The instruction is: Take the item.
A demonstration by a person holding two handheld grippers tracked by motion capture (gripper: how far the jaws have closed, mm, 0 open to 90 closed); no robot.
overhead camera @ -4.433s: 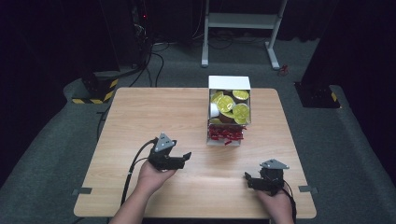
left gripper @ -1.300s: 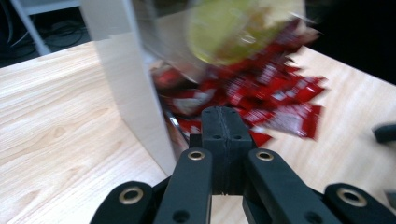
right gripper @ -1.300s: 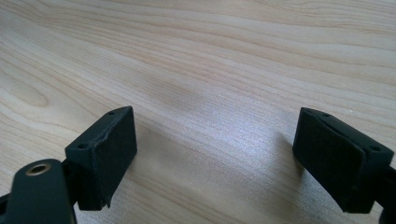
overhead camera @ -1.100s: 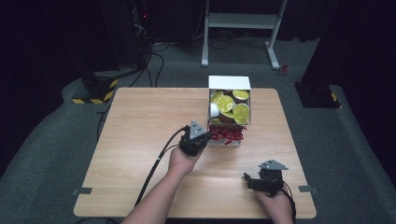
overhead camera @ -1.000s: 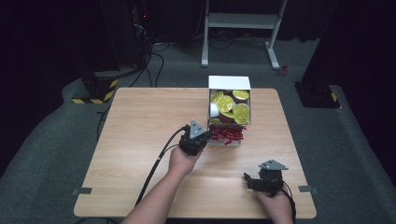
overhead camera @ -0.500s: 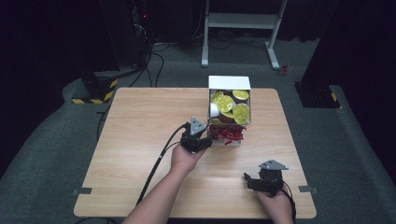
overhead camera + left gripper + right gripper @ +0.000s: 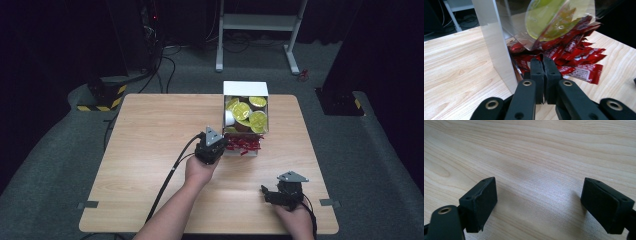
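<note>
A white box (image 7: 245, 89) stands at the table's far middle, holding yellow-lidded cups (image 7: 248, 112). Red packets (image 7: 242, 145) spill out of its near end. My left gripper (image 7: 218, 150) is at the box's near left corner, with its tips against the packets. In the left gripper view the jaws of the left gripper (image 7: 543, 62) are pressed together right in front of the red packets (image 7: 574, 55), beside the white box wall (image 7: 496, 50). I see nothing between them. A yellow lid (image 7: 546, 20) shows behind clear plastic above. My right gripper (image 7: 265, 192) rests open near the front right, and the right gripper (image 7: 539, 200) has bare wood between its jaws.
The wooden table (image 7: 150, 130) is bare on its left half. Black cable (image 7: 170, 180) trails from the left gripper towards the front edge. Beyond the table are a white stand (image 7: 260, 22) and dark equipment on grey carpet.
The left hand moved from the table's front left to the box's near corner, then edged closer to the red packets. The right gripper stayed put.
</note>
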